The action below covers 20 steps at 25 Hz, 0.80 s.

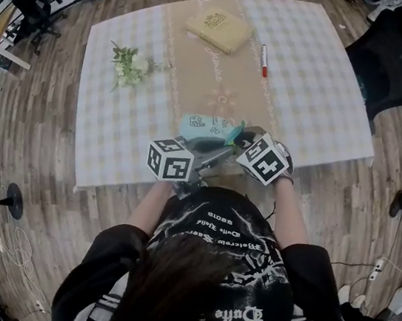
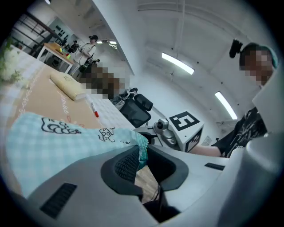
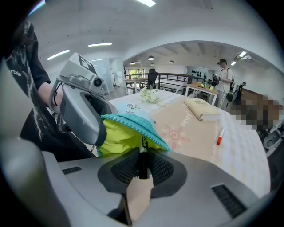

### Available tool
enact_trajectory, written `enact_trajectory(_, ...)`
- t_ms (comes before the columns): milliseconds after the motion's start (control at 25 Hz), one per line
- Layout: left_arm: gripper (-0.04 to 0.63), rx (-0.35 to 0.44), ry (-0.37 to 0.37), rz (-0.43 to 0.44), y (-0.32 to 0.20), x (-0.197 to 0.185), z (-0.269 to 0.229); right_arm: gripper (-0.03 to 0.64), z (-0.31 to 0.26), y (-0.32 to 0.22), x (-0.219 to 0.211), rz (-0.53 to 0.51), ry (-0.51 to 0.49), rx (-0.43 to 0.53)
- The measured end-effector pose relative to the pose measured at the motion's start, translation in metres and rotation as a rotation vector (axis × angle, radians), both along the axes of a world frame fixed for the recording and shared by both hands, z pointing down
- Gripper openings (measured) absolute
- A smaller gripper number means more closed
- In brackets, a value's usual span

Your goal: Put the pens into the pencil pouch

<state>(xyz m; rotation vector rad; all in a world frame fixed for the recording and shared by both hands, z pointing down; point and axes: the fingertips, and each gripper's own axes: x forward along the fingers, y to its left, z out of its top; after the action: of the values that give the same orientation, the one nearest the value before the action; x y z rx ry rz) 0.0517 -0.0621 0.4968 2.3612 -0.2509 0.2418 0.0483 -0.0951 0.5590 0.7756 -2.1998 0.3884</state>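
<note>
Two grippers at the pouch mouth

Left gripper [image 2: 142, 166] pinches the teal zipper edge of the pencil pouch [image 1: 204, 128], near the front of the table [image 1: 114, 143]. Right gripper [image 3: 143, 166] is clamped narrowly on a black pen [image 3: 143, 153], whose far end sits in the pouch's open yellow-green mouth. A red pen [image 1: 264, 61] lies well apart, near a book [image 1: 219, 29].

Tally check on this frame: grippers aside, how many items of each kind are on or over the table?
Pens: 2 (black pen, red-capped pen)
Pencil pouch: 1
Book: 1
Flower bunch: 1
Total: 5
</note>
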Motion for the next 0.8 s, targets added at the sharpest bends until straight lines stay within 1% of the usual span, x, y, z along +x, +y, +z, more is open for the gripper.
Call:
enact_trajectory(40, 0.064, -0.018, 0.045, 0.013, 0.002, -0.001, -0.004, 0.072, -0.003, 0.001, -0.003, -0.006, -0.02, 0.001)
enact_trajectory(120, 0.064, -0.051, 0.108, 0.025, 0.003, -0.003, -0.008, 0.072, -0.007, 0.001, -0.007, -0.015, -0.038, 0.011)
enact_trajectory(240, 0.064, -0.084, 0.148, 0.023, 0.001, -0.007, -0.008, 0.072, -0.007, 0.001, -0.01, -0.027, -0.026, 0.021)
enact_trajectory(440, 0.064, -0.075, 0.131, -0.003, -0.004, -0.012, -0.003, 0.078, -0.003, -0.003, -0.012, -0.042, 0.007, 0.044)
enact_trajectory(520, 0.064, -0.07, 0.125, -0.024, -0.009, -0.013, -0.002, 0.086, -0.002, -0.005, -0.01, -0.025, 0.009, 0.051)
enact_trajectory(640, 0.064, -0.067, 0.12, -0.057, -0.017, -0.014, 0.0, 0.109, -0.003, -0.009, -0.006, 0.013, -0.004, 0.058)
enact_trajectory(800, 0.064, -0.063, 0.106, -0.085, -0.024, -0.017, 0.003, 0.159, -0.008, -0.011, 0.0, 0.042, -0.021, 0.065)
